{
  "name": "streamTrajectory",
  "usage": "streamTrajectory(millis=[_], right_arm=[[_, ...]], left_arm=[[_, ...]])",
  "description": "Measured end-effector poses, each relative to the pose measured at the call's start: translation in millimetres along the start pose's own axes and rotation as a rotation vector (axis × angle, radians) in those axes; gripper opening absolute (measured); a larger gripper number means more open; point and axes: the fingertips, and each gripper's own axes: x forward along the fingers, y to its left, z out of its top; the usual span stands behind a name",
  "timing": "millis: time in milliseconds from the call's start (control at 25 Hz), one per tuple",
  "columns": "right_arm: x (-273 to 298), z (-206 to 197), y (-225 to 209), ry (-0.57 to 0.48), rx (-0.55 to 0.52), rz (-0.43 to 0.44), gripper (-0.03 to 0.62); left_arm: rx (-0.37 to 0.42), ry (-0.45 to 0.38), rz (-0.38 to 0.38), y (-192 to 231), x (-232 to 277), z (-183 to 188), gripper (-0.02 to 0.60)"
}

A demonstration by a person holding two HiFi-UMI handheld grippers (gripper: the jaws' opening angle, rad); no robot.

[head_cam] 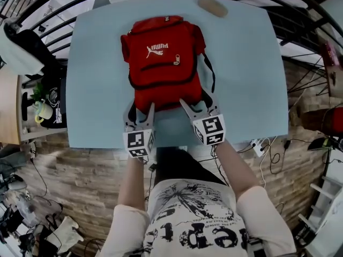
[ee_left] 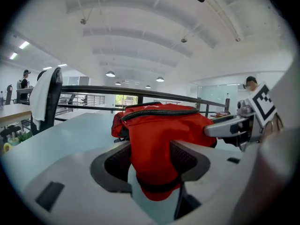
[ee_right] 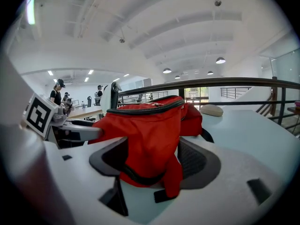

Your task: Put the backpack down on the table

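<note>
A red backpack (head_cam: 163, 58) with a black zip lies flat on the pale blue table (head_cam: 96, 63), its white logo facing up. Both grippers are at its near edge, side by side. My left gripper (head_cam: 140, 113) is open, its jaws standing wide around a fold of the red backpack (ee_left: 157, 139). My right gripper (head_cam: 199, 108) is open too, with the backpack's (ee_right: 150, 130) corner and a short red strap end lying between its jaws. In the left gripper view the right gripper (ee_left: 234, 125) shows beside the bag. The right gripper view shows the left gripper (ee_right: 70, 131) likewise.
A beige oval object (head_cam: 213, 6) lies at the table's far edge. A black railing (ee_right: 220, 84) runs behind the table. A chair with a white cloth over it (ee_left: 47, 95) stands to the left. Cables and a power strip (head_cam: 258, 145) lie on the floor at right.
</note>
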Motion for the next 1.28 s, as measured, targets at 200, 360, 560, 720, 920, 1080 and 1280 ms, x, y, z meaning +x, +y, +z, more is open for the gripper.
streamTrajectory(millis=[200,360,560,720,920,1080,1280], right_arm=[[-25.7,34.4,-4.7,-0.079,-0.024,-0.062,0.292],[-39.3,59.7,1.8,-0.110,-0.025,-0.043,0.229],[-60.6,87.4,10.8,-0.155,-0.064,-0.044,0.137],[-75.9,111.8,14.1,-0.195,-0.096,-0.047,0.085],[-105.7,154.6,18.7,-0.291,-0.092,-0.057,-0.006],[-129.8,189.4,27.9,-0.337,-0.119,-0.043,-0.006],[-145.2,206.5,32.8,-0.370,-0.177,-0.011,-0.006]], left_arm=[[-0.017,-0.028,0.019,-2.7,-19.5,23.4,0.227],[0.013,-0.072,0.016,-11.4,-36.0,48.5,0.209],[0.028,-0.143,0.004,-31.4,-56.1,86.3,0.069],[0.033,-0.191,-0.003,-41.3,-67.6,118.0,0.040],[0.092,-0.229,-0.046,-61.9,-88.0,158.1,0.028],[0.163,-0.262,-0.075,-83.9,-108.4,195.3,0.025],[0.198,-0.331,-0.079,-96.3,-122.3,230.6,0.021]])
